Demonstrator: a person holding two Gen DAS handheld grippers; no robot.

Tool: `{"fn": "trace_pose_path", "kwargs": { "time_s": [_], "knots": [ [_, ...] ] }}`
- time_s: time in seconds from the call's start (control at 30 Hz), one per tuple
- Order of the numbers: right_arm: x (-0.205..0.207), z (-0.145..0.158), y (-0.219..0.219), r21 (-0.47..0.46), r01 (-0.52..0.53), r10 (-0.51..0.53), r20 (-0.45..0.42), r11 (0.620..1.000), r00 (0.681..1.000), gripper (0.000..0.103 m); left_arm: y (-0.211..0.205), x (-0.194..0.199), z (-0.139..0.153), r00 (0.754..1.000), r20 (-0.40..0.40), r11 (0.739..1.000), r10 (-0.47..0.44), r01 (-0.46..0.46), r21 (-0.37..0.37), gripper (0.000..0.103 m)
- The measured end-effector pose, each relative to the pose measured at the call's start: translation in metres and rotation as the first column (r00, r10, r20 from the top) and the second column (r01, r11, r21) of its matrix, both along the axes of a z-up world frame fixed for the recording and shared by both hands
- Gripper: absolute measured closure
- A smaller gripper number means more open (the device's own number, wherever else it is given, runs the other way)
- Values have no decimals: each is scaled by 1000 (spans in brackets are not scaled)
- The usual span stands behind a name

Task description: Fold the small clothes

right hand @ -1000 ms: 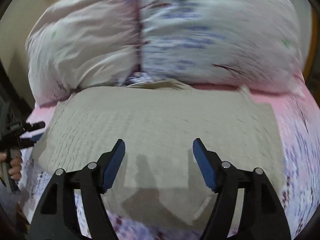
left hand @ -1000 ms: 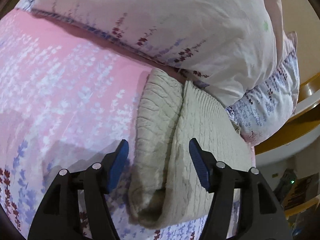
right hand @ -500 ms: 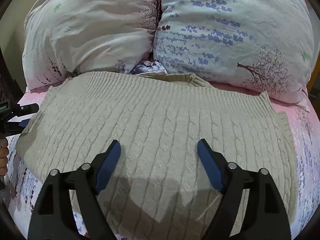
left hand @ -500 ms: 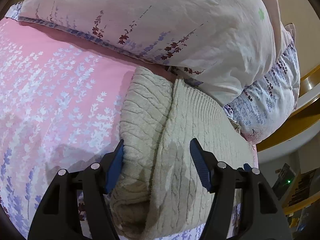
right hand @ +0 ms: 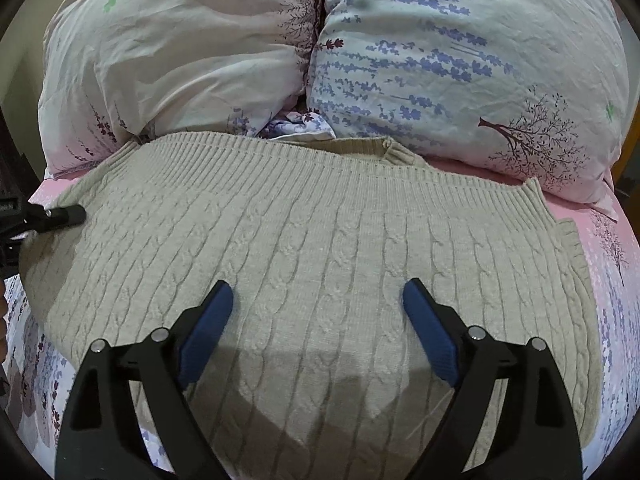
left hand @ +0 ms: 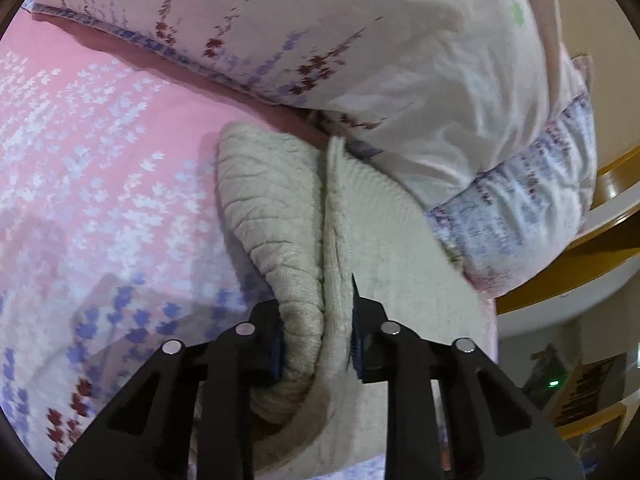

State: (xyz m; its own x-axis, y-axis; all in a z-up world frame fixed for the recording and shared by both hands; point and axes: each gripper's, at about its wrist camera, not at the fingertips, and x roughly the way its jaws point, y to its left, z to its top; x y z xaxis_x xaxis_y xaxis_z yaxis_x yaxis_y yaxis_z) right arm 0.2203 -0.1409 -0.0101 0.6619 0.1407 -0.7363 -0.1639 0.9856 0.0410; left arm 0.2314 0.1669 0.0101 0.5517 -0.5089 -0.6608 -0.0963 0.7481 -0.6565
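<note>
The beige cable-knit sweater (right hand: 320,248) lay flat on the bed just below the pillows (right hand: 320,48). The left claw (left hand: 318,336) had just closed, pinching its bunched side edge; the right claw (right hand: 318,320) had been spreading — empty above the sweater's middle. Pulling one-handed could drag the whole sweater askew.

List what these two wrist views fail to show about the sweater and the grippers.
- Sweater near hem: right wrist view, cut off by the bottom edge behind the open right gripper.
- Left gripper pad contact: left wrist view, buried in the knit fold it has just closed on.
- Sweater's far sleeve: hidden under the pillows.
</note>
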Motion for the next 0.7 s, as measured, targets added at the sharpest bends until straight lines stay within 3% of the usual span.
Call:
{"fn": "trace_pose_path", "kwargs": {
  "time_s": [0.3,0.47,0.7],
  "knots": [
    [5,-2,4,-41,-15,14,-14,999,1000,13,-39,0,30,991,104,987,-81,94,-130,83],
    [8,-3,4,-42,-35,34,-22,998,999,12,-74,1,50,977,167,956,-133,171,-240,83],
    [2,7,-12,8,-86,86,-29,996,996,11,-124,1,60,959,200,917,-202,257,-306,83]
  ]
}}
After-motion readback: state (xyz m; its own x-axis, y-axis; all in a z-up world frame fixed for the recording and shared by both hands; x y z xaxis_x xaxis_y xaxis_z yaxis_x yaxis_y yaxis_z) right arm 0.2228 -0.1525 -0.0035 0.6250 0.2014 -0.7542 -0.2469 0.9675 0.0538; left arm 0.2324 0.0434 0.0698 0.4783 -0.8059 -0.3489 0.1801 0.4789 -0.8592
